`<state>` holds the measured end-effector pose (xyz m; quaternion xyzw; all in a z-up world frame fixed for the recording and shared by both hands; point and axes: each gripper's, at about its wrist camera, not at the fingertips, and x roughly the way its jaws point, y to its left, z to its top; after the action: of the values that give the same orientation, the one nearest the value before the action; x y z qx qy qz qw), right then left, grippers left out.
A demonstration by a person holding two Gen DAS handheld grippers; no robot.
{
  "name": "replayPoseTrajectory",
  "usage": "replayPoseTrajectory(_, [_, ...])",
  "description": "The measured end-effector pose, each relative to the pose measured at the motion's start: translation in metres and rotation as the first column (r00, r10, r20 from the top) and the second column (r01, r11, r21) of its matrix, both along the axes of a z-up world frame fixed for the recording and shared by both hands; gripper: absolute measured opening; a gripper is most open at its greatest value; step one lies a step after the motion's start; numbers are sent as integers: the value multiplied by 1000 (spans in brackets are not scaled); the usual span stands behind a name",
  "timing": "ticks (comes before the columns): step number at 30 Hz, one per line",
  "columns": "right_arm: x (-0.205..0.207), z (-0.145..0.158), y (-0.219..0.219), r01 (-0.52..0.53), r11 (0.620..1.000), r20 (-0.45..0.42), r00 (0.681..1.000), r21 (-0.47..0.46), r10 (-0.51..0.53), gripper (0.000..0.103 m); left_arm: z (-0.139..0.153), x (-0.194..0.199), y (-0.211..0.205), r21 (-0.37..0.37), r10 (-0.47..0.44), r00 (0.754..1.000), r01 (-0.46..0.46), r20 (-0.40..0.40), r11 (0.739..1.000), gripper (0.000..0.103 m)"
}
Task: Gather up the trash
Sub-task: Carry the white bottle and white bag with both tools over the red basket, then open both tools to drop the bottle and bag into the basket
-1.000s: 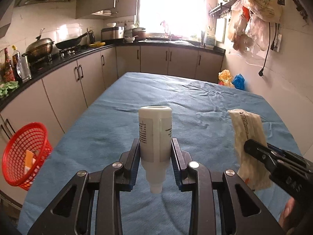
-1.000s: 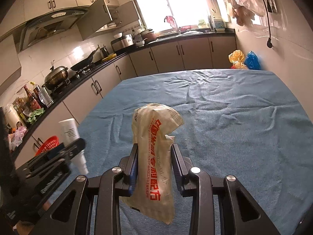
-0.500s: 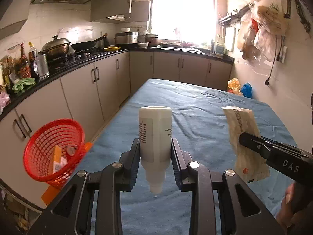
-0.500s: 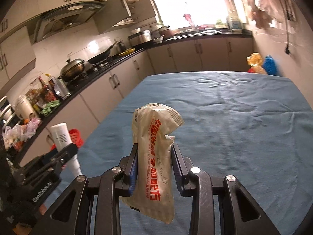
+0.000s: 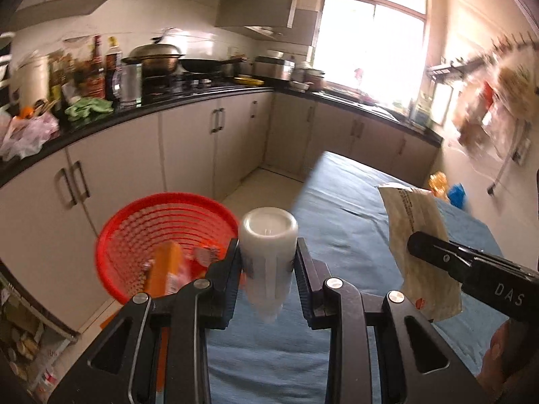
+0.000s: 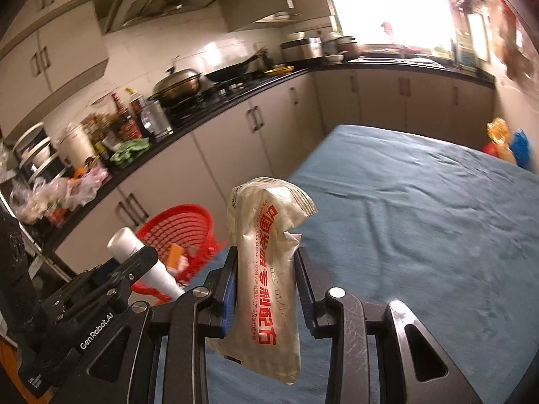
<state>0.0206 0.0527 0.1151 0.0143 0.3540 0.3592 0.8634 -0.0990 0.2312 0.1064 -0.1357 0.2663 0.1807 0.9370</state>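
Note:
My left gripper [image 5: 267,269] is shut on a white plastic bottle [image 5: 267,252], held bottom end forward over the table's left edge. Just left of it and lower stands a red mesh basket [image 5: 134,229] with an orange box and other trash inside. My right gripper [image 6: 266,276] is shut on a crumpled cream wrapper with red print [image 6: 266,262] above the blue-covered table [image 6: 421,208]. In the right wrist view the bottle [image 6: 138,256] and the basket [image 6: 182,225] lie to the left. The left wrist view has the wrapper [image 5: 417,235] at its right.
Grey cabinets under a black counter [image 5: 151,107] run along the left, crowded with bottles, pots and bags. A strip of floor [image 5: 256,181] separates them from the table. Yellow and blue bags [image 6: 505,141] lie at the far right. A hand [image 5: 502,350] holds the right gripper.
Both grippers swung left toward the table's edge with their loads still held. The red basket went from far left to near the middle of both views and looks much larger.

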Motion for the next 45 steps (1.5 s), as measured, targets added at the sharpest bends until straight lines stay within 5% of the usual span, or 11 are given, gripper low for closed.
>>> replayPoseTrajectory(16, [-3,-5,129,-170,985,-46,985,-21,169,34,-29,-23,116,-106,180,983,-183,-43,977,29])
replayPoseTrajectory(38, [24,-48,203,-210,976,-145,969,-56,200,42,-58,-9,138,-121,182,979,-192,-89,974,29])
replayPoseTrajectory(42, [23,-44,198,-203,978,-140,971,-41,195,48,-56,-10,136,-119,175,981,-184,-83,976,36])
replayPoseTrajectory(45, [22,-36,189,-186,982,-118,976,-33,181,48,-54,-13,134,-100,190,979,-196,-70,975,59])
